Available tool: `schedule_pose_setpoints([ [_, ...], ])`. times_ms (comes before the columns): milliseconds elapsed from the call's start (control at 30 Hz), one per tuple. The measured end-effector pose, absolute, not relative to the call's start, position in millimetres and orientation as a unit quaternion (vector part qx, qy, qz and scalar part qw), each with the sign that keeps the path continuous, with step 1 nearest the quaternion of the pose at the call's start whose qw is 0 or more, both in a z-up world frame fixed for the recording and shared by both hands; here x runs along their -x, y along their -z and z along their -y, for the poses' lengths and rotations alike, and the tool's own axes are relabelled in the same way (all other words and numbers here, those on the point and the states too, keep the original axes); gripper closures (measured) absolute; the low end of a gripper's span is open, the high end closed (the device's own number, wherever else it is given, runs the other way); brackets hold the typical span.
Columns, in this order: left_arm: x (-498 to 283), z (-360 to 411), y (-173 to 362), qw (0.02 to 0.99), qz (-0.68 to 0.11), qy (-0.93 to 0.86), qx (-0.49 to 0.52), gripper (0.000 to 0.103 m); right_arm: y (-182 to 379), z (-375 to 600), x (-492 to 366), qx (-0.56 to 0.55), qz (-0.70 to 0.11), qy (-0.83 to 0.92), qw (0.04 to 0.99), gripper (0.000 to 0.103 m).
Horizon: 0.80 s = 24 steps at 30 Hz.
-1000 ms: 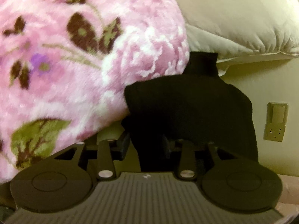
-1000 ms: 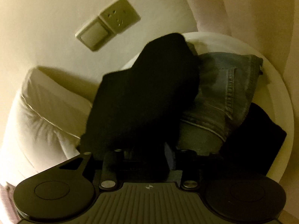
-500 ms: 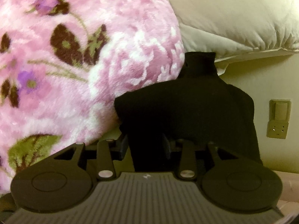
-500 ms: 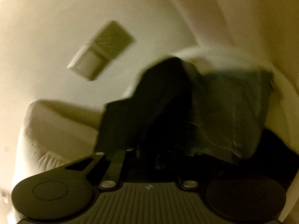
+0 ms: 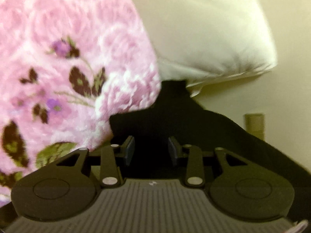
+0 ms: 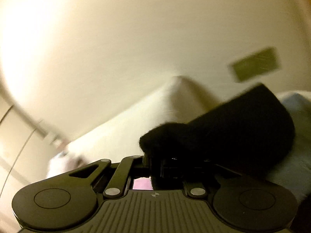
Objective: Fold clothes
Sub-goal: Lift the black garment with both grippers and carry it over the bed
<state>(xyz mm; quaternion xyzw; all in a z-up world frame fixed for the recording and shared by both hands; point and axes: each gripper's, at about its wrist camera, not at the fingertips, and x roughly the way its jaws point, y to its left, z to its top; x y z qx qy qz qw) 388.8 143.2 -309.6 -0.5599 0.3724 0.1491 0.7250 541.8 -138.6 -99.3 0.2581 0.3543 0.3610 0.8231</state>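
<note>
A black garment [image 5: 175, 120] is stretched between both grippers. In the left wrist view it rises from between the fingers of my left gripper [image 5: 151, 152], which is shut on a thick bunch of it; the fingers stay somewhat apart around the cloth. In the right wrist view the black garment [image 6: 233, 132] bulges to the right of my right gripper [image 6: 155, 163]. That gripper's fingers are close together and shut on a bunched edge. Cloth hides the right fingertips. Both views are motion-blurred.
A pink floral fleece blanket [image 5: 68, 68] fills the left, with a white pillow [image 5: 204, 38] behind it. A wall socket [image 5: 254, 124] shows at the right. A cream wall, the white pillow [image 6: 155, 116], a wall switch [image 6: 254, 64] and pale blue denim [image 6: 297, 155] show in the right wrist view.
My right gripper has swung fast with the garment: the jeans and round white surface slid off to the right edge, and the wall fills the view. The left gripper shifted slightly.
</note>
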Motion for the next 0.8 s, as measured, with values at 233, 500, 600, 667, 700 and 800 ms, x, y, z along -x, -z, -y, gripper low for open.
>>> schedule_pose_setpoints([
  [233, -275.6, -179.1, 244.8, 0.740, -0.261, -0.175, 0.594, 0.072, 31.0, 56.6, -473.3, -0.221, -0.312, -0.522, 0.762, 0.097],
  [500, -24.1, -214.9, 163.0, 0.735, -0.110, -0.320, 0.587, 0.072, -28.8, -53.2, -330.2, -0.174, -0.299, -0.688, 0.638, 0.097],
  [600, 86.2, -206.7, 132.1, 0.715, -0.066, -0.407, 0.564, 0.072, -51.0, -95.8, -256.1, -0.178, -0.297, -0.744, 0.571, 0.097],
  [667, 159.7, -201.3, 111.6, 0.697, -0.036, -0.463, 0.546, 0.072, -66.0, -118.8, -213.1, -0.186, -0.290, -0.775, 0.529, 0.097],
  [700, 196.4, -198.5, 101.3, 0.687, -0.020, -0.490, 0.536, 0.072, -72.8, -130.5, -189.8, -0.195, -0.285, -0.790, 0.506, 0.097],
  [800, 296.5, -186.9, 74.6, 0.652, 0.019, -0.565, 0.505, 0.072, -92.4, -162.9, -129.4, -0.222, -0.281, -0.826, 0.434, 0.096],
])
